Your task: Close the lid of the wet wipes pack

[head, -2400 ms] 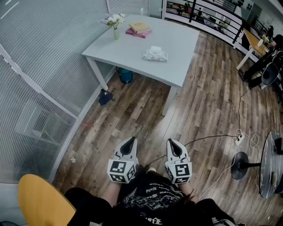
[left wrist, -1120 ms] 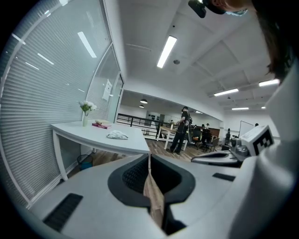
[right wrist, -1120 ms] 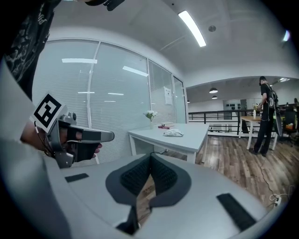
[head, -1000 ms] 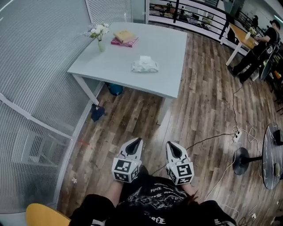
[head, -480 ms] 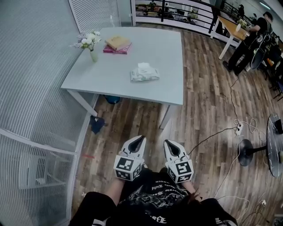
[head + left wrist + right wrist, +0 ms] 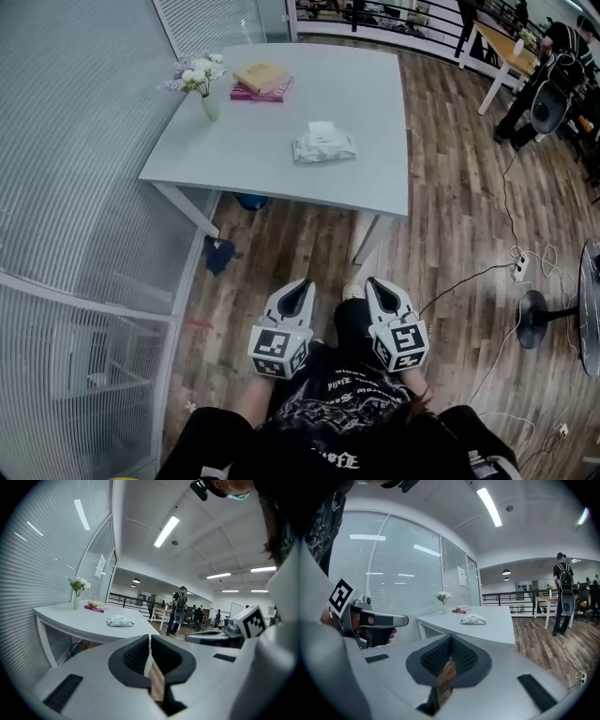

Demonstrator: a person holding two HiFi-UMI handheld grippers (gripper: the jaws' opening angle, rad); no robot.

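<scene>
Left gripper (image 6: 150, 637): jaws pressed together, nothing between them.
Table (image 6: 70, 616): white, beyond the jaws, well apart.
Wet wipes pack (image 6: 120, 620): lies on the table, toward its right edge; lid too small to tell.
Vase (image 6: 76, 603): upright at the left corner.
Books (image 6: 96, 606): just beside the vase.
Right gripper (image 6: 220, 634): at the right.

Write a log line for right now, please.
left gripper: shut, empty | right gripper: shut, empty | wet wipes pack: on table, untouched | lid: unclear
</scene>
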